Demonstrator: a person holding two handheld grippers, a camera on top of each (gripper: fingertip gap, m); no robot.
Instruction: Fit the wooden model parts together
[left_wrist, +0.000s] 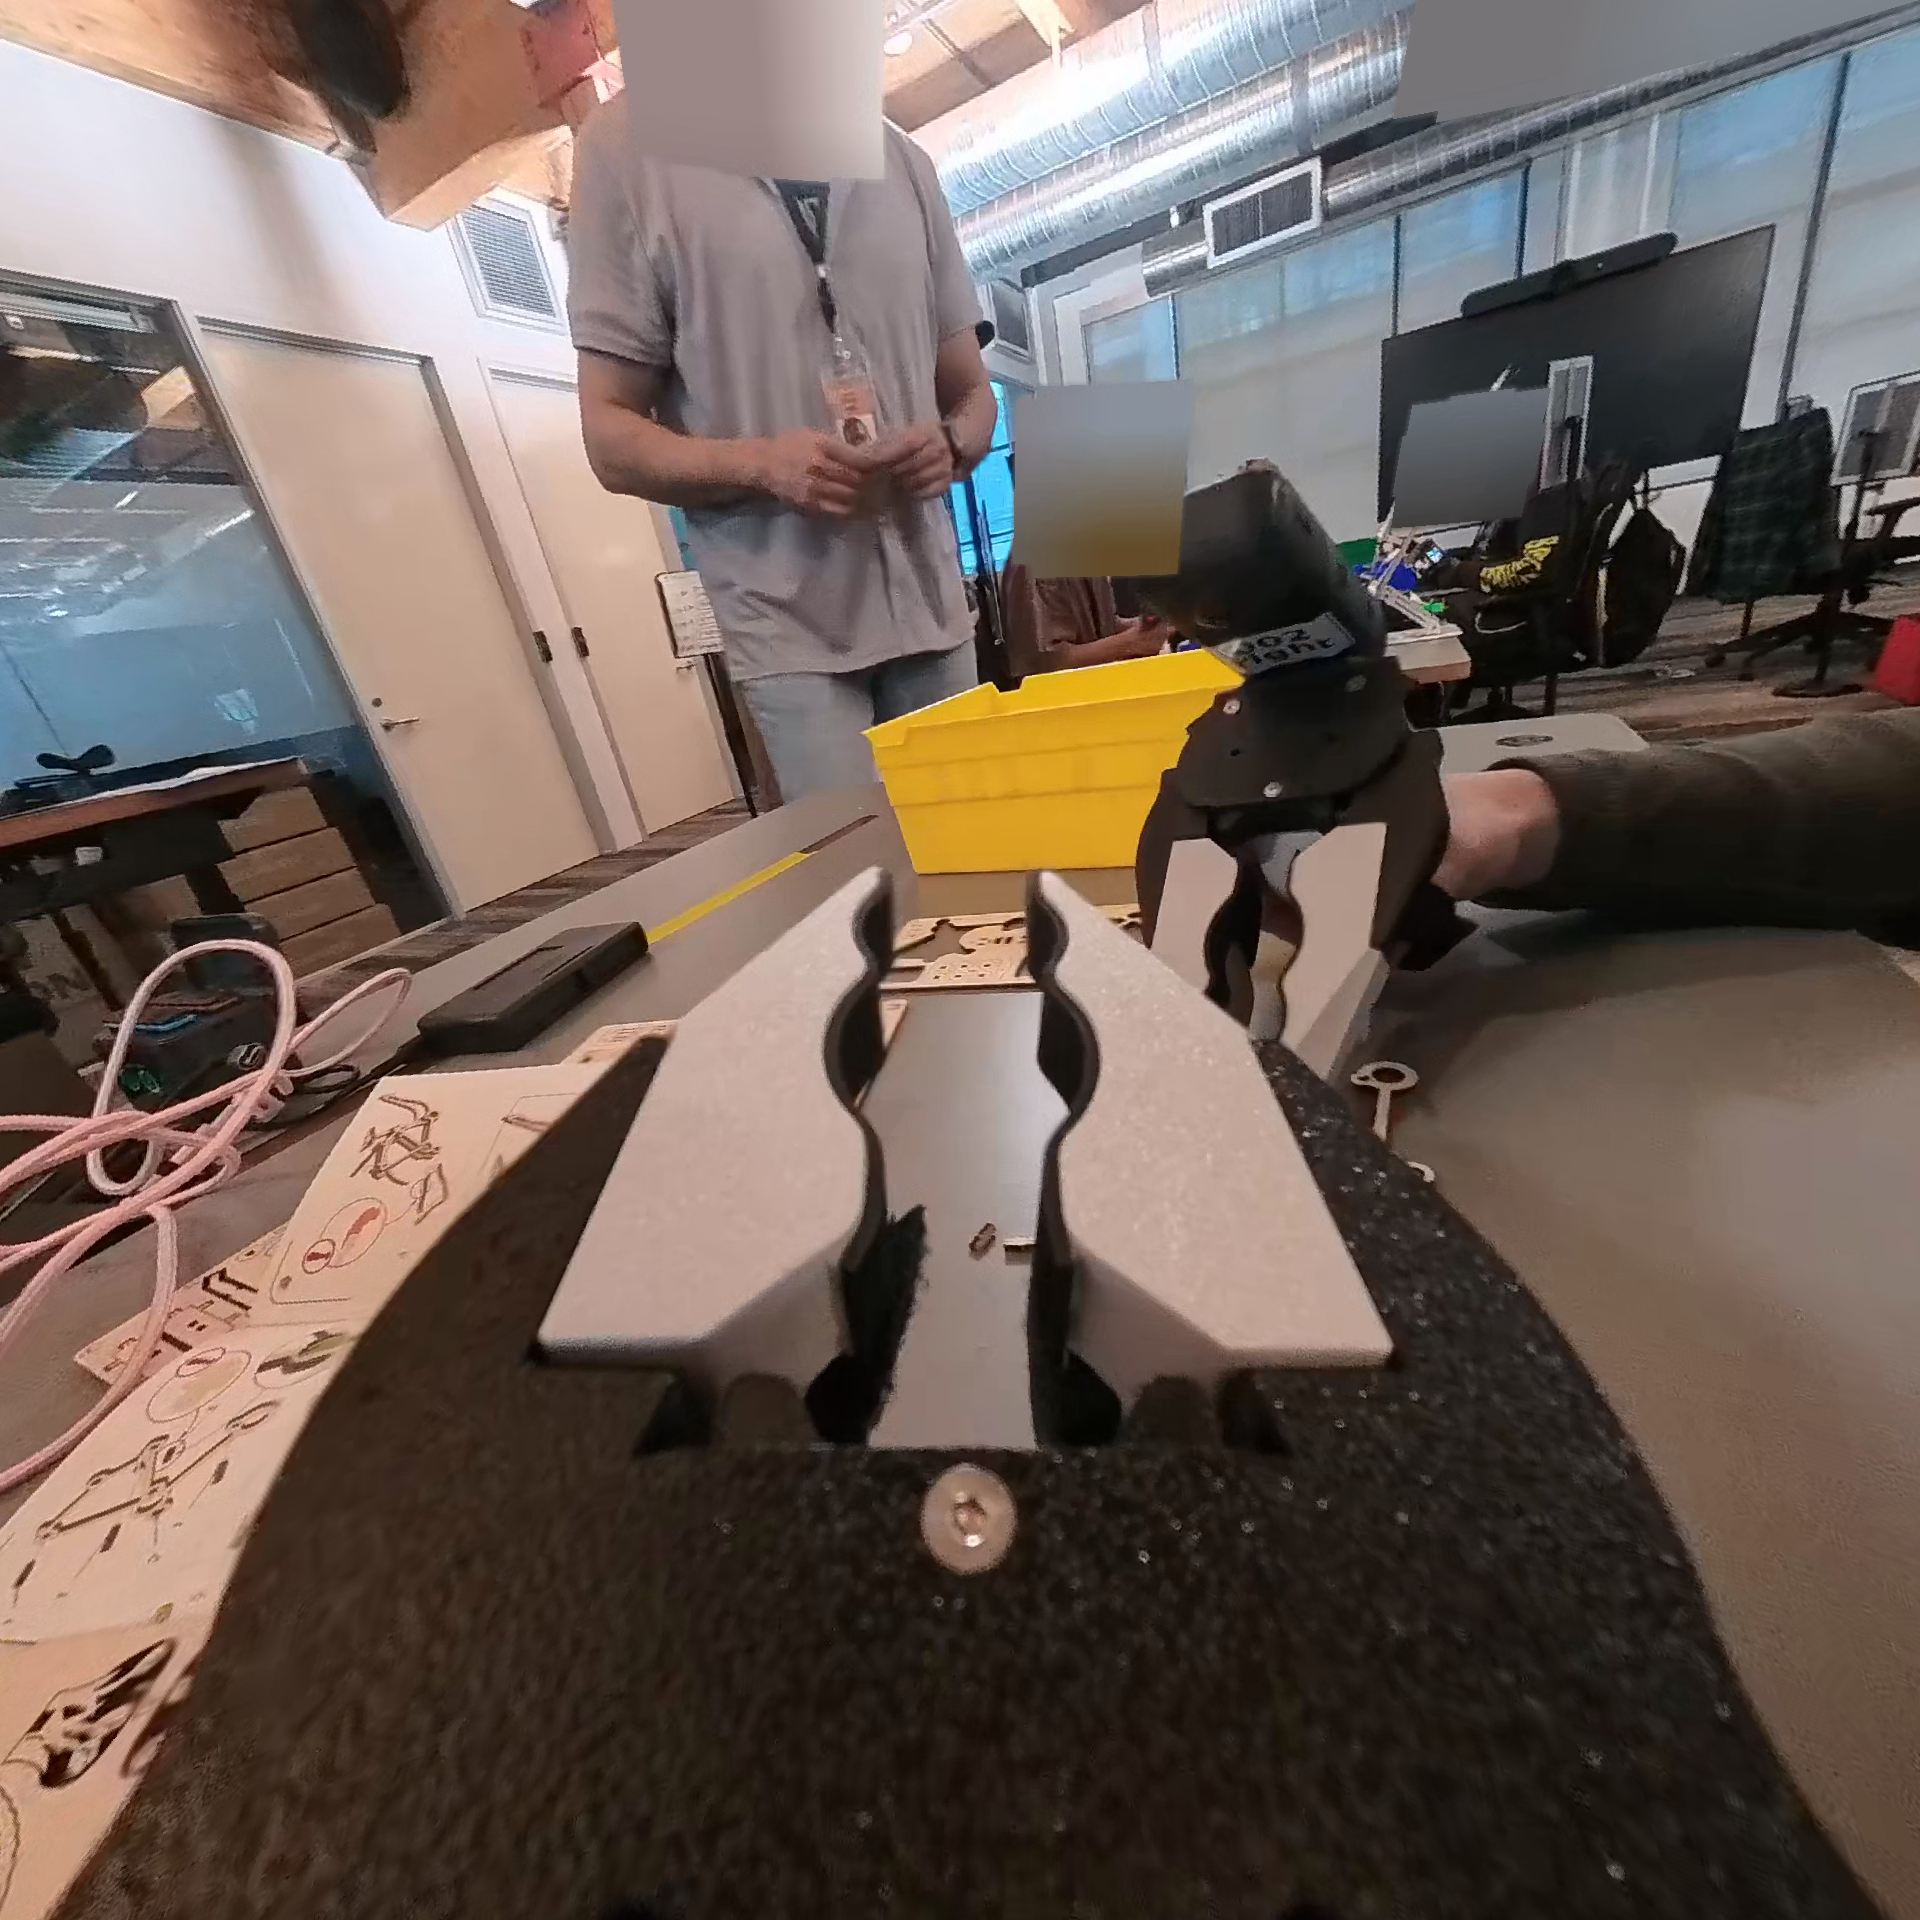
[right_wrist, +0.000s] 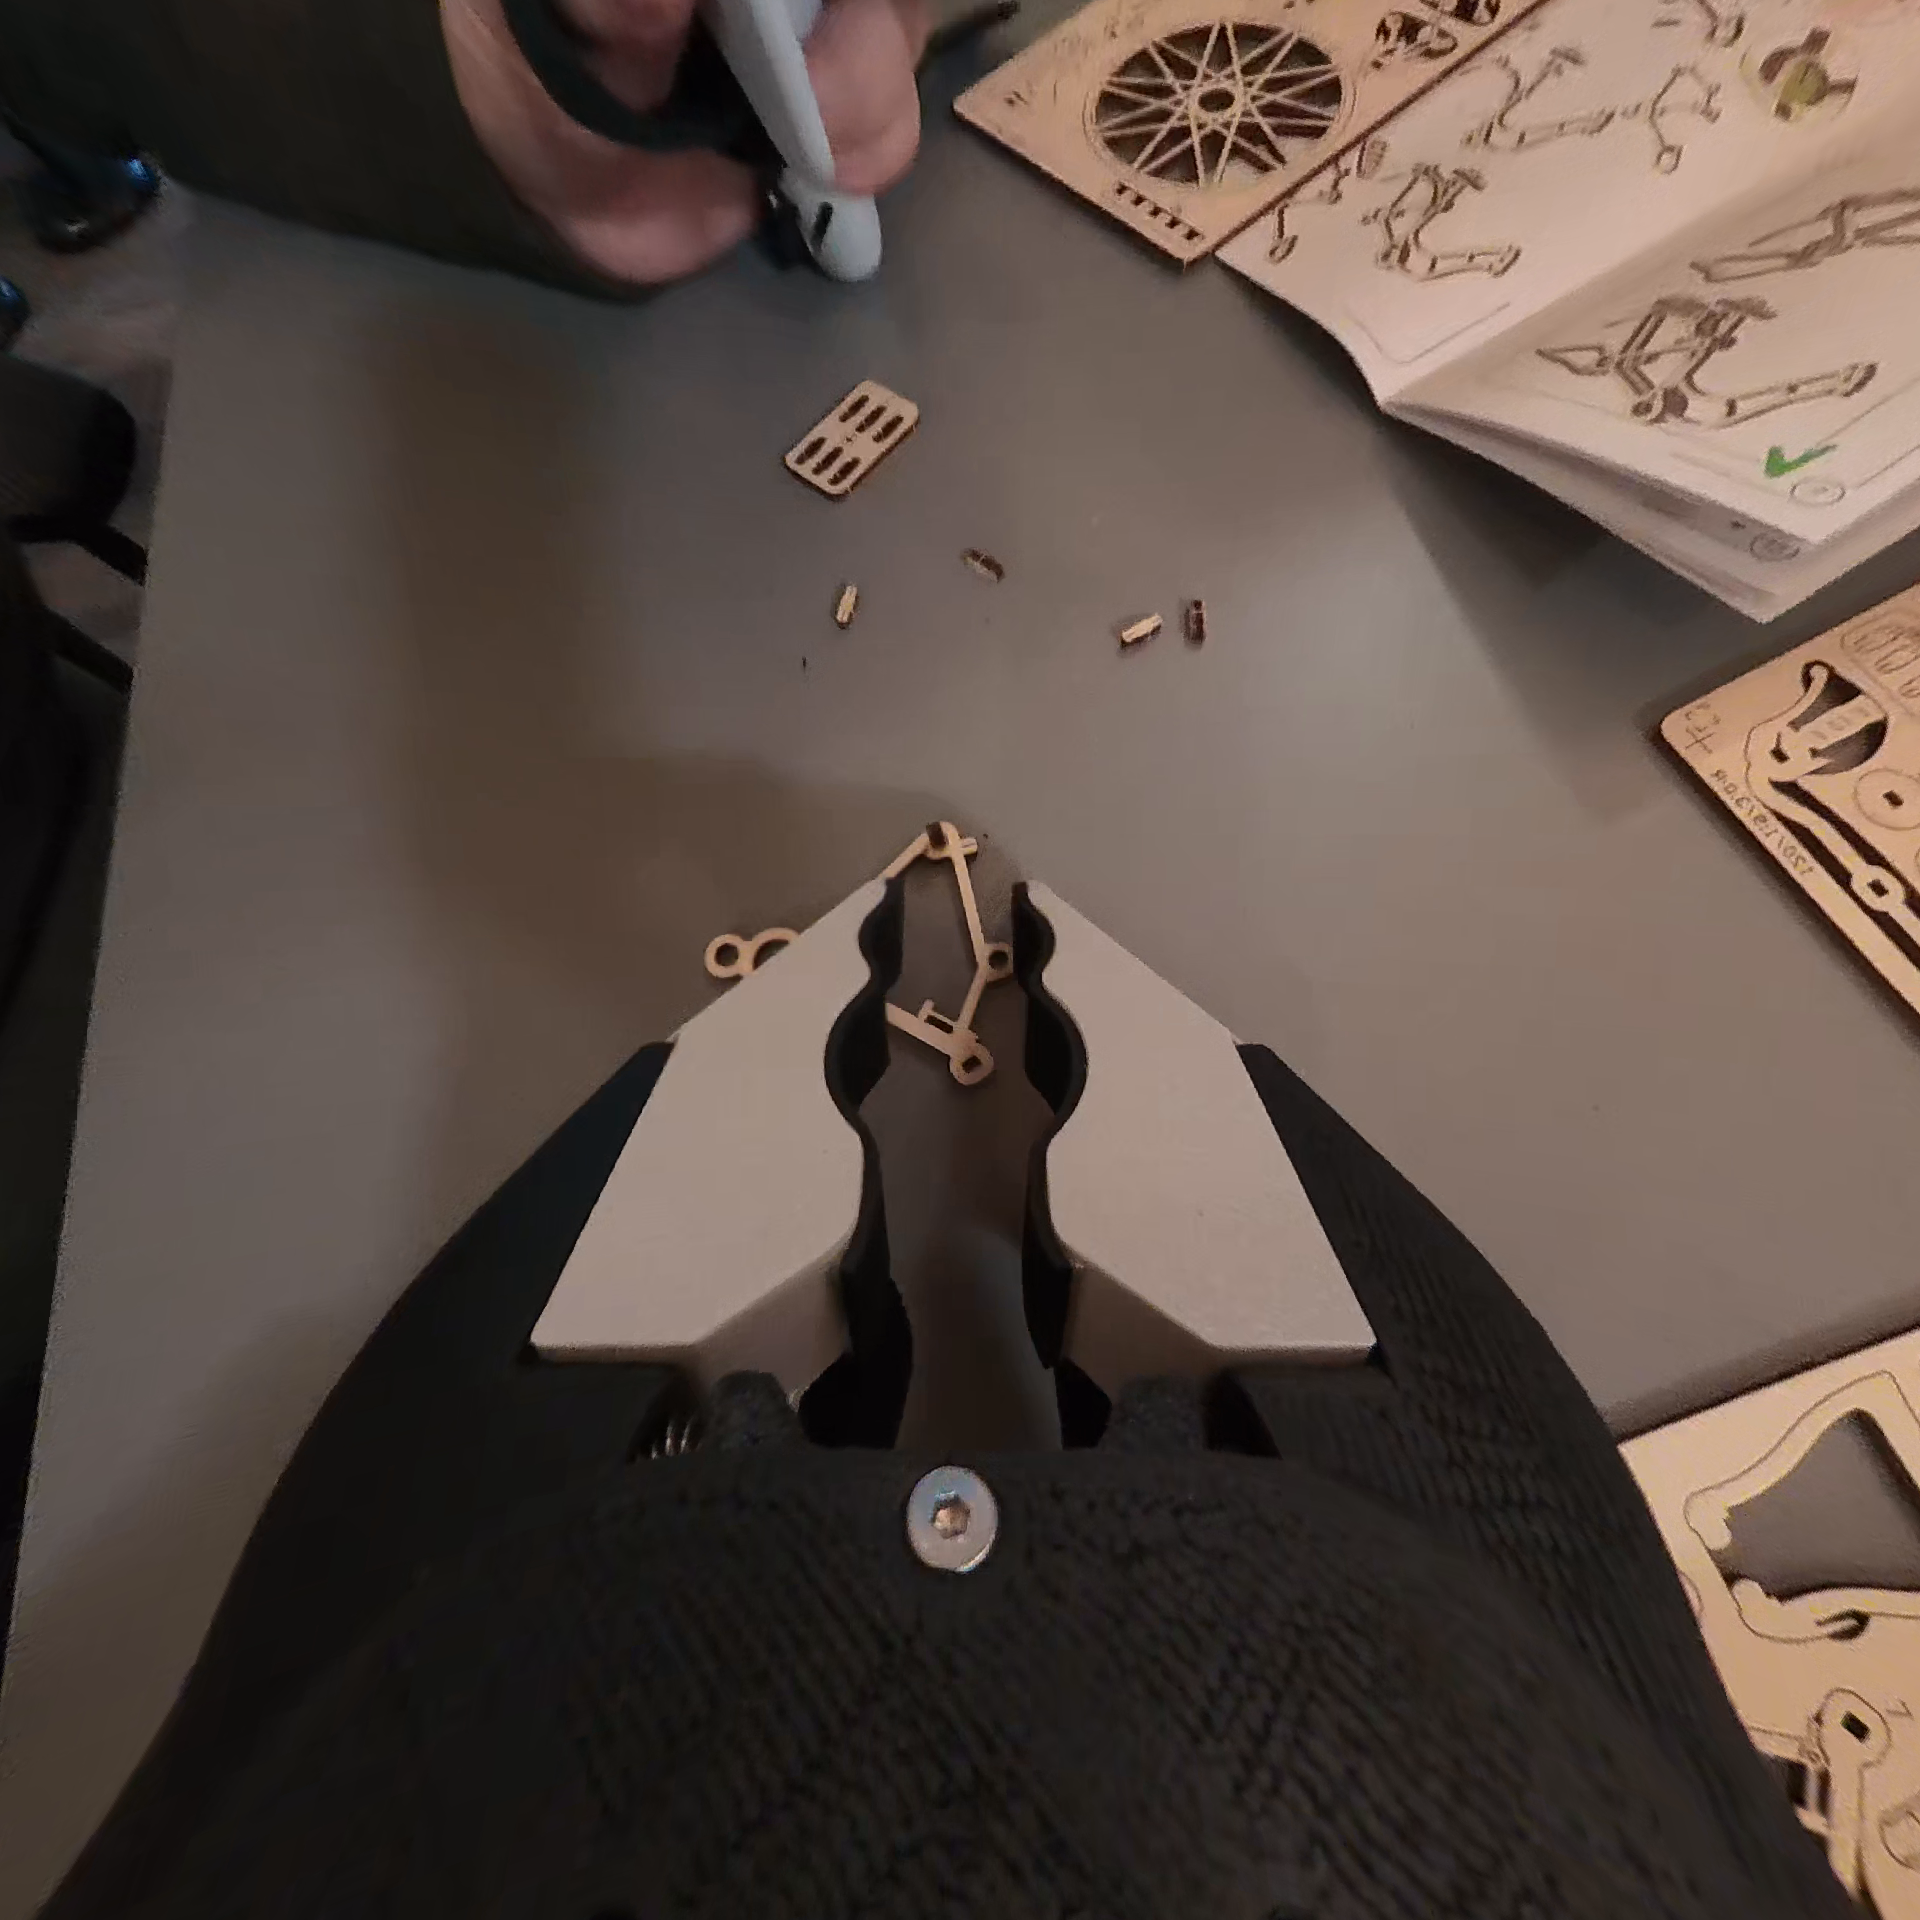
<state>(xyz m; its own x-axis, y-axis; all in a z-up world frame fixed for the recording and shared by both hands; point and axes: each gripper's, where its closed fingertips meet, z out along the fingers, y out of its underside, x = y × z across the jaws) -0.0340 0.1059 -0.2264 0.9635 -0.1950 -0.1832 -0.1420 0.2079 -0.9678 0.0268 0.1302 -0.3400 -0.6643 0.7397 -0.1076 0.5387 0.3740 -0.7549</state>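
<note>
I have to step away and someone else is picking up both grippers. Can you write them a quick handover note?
Left claw: open, holds nothing, low over the table.
Right claw: open, straddling the thin wooden linkage piece; grip not confirmed.
Loose: slotted plate, small pegs, part sheets, instruction booklet.
Done: linkage looks partly joined.
Left: grasp it, add pegs and the remaining parts.

left wrist: bright daylight, wide-angle bowing at edges | right wrist: dim, soft shadows, blurred corners

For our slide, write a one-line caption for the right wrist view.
Open right gripper poised over thin wooden pieces on a grey table, booklet alongside.
</note>
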